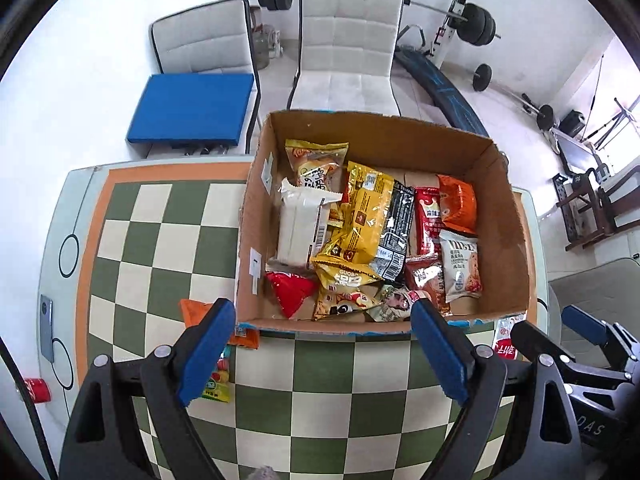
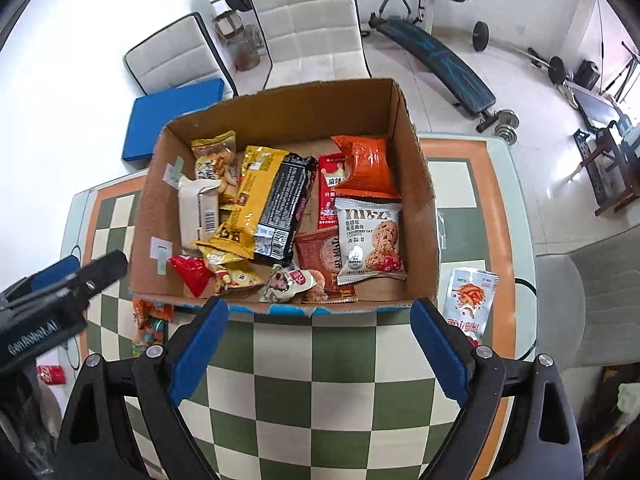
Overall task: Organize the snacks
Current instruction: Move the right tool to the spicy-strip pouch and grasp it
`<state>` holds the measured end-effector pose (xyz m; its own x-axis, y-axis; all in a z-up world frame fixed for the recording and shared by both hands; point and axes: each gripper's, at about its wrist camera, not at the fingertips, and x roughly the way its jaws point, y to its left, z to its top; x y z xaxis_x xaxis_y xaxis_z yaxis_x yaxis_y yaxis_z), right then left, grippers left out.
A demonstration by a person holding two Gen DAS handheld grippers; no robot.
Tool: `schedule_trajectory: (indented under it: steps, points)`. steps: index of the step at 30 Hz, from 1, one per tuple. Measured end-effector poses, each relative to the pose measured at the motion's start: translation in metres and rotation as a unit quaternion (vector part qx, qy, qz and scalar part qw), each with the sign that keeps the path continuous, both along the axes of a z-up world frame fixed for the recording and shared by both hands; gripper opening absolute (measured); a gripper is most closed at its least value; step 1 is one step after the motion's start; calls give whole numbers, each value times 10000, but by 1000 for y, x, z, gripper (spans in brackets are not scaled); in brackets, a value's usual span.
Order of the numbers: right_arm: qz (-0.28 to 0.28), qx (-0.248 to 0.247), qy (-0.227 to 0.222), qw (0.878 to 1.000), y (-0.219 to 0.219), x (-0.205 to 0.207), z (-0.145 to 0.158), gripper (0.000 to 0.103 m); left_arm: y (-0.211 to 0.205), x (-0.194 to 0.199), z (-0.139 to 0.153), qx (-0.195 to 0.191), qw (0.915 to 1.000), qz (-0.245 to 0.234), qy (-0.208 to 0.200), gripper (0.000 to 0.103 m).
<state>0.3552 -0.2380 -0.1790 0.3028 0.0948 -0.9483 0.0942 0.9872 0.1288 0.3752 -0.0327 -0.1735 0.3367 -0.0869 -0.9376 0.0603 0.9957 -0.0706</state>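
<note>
An open cardboard box (image 1: 508, 240) (image 2: 420, 216) stands on the checkered table and holds several snack packets, among them a yellow-and-black bag (image 1: 372, 220) (image 2: 272, 204) and a white cookie packet (image 2: 370, 240). My left gripper (image 1: 324, 344) is open and empty, just in front of the box's near wall. My right gripper (image 2: 320, 340) is open and empty, also in front of the box. An orange packet (image 1: 196, 310) and a colourful candy packet (image 1: 218, 384) lie left of the box. A white-and-red snack packet (image 2: 470, 300) lies to its right.
The table (image 1: 160, 240) has a green and cream checkered top. A phone (image 1: 46, 328) lies at its left edge. A red can (image 1: 36, 390) is off the left side. Two white chairs (image 1: 348, 40) and gym equipment stand behind the table.
</note>
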Motion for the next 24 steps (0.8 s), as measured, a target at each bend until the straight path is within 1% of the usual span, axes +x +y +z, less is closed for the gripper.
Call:
schedule_trajectory:
  steps: [4,6,8,11,13,14,16,19,21,23,24]
  points:
    - [73,-42,-162,9998,7,-10,14,95,0,-10,11,75,9997,5,-242,90]
    - [102,2,-222,9997,8,-15,21,95,-1,-14,15,69,9995,-5,-298,90]
    - [93,65,-267,9996,8,-19,25,95,-3,-19,19,42,9990,10,-437,90]
    - [55,196,-371,9991,1,-26,28,95,-6,-24,20,12,9980,48,-628,91]
    - [-119,252,-442,9986,-13,-32,26,95,-13,-27,18,135,9970,73,-758,92]
    - [-237,230,-440,9985,-22,-35,23,95,-17,-27,16,167,9970,55,-754,92]
    - [-517,272,-364,9976,-41,-38,14,95,-26,-25,6,173,9979,20,-622,92]
    - [-1127,409,-27,9928,-82,-44,-12,95,-42,-22,-14,250,9988,-23,-414,92]
    - [-1581,446,262,9861,-115,-45,-38,95,-51,-21,-25,292,9991,-33,-296,92]
    - [-1821,491,442,9811,-137,-45,-59,95,-60,-21,-37,350,9992,-57,-194,92]
    - [-1963,495,617,9774,-151,-44,-76,95,-64,-21,-42,368,9992,-65,-157,92]
